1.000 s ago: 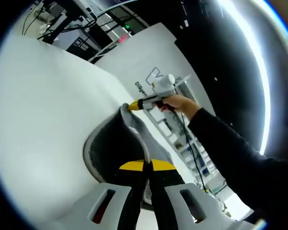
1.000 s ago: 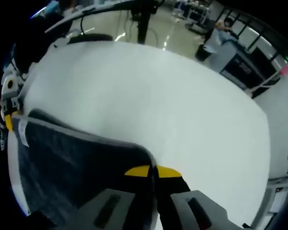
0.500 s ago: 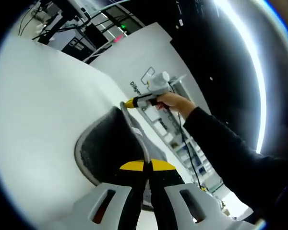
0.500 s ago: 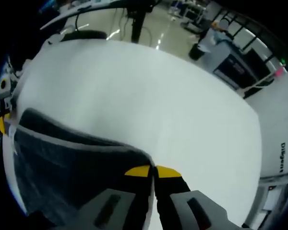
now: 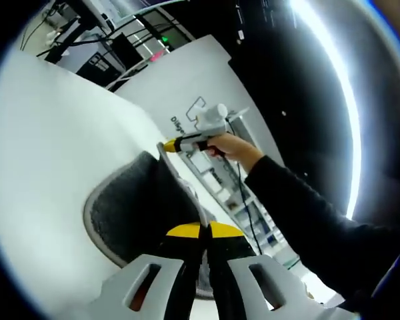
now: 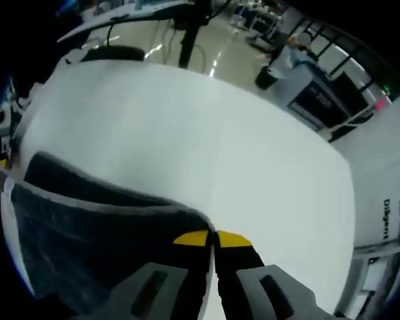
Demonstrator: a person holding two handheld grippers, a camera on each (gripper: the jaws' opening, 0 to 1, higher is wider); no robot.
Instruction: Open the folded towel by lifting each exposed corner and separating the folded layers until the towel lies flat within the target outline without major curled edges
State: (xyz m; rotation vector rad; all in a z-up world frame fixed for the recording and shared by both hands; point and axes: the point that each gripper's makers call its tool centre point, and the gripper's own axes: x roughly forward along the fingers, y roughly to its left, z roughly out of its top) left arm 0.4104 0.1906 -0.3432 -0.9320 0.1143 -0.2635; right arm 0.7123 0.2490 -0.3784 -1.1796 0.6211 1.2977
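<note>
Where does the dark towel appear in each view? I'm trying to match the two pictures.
Left gripper view: the towel is at lower centre, pinched by the left gripper; the right gripper holds its far corner.
Right gripper view: the towel spreads lower left, pinched by the right gripper.
Shared landmark: the white table.

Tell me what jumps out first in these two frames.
The dark grey towel, held up off the white table, stretched between both grippers. In the left gripper view, the left gripper pinches one edge at the bottom centre while the right gripper, in a person's hand, holds the far corner. In the right gripper view, the towel spreads lower left.
</note>
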